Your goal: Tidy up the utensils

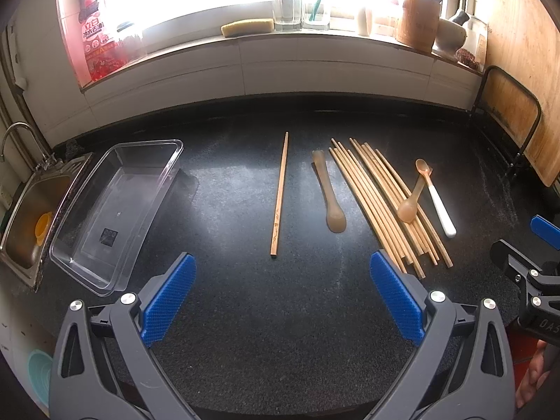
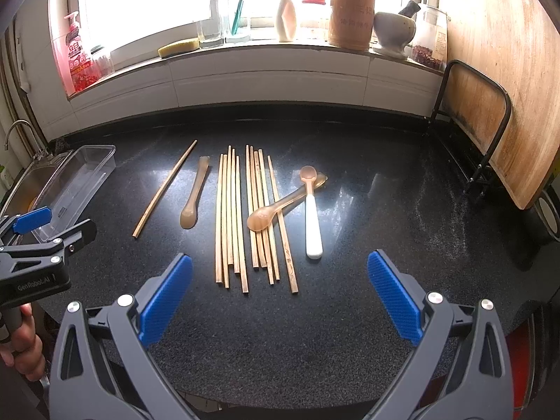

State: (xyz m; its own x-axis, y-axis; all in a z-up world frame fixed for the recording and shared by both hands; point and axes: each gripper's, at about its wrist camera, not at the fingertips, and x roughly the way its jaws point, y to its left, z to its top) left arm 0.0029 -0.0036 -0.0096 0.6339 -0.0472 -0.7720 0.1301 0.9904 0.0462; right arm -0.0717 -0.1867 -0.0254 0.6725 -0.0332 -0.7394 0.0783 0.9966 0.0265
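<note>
- Your left gripper [image 1: 282, 297] hangs low over the dark counter [image 1: 245, 315] with its jaws spread wide and nothing between them.
- Your right gripper [image 2: 280, 297] is likewise wide apart and empty.
- The single chopstick [image 1: 279, 194] lies straight ahead of the left gripper; a translucent spoon [image 1: 329, 192] lies just to its right.
- The chopstick bundle [image 2: 245, 217] lies directly ahead of the right gripper, with a second spoon [image 2: 276, 206] resting across it and a white-handled spoon [image 2: 312, 220] touching that spoon.
- The clear container [image 1: 115, 210] sits empty, forward-left of the left gripper.
- Judged step: sorting has not begun. The next move calls for a narrow, centred grasp on one utensil.
</note>
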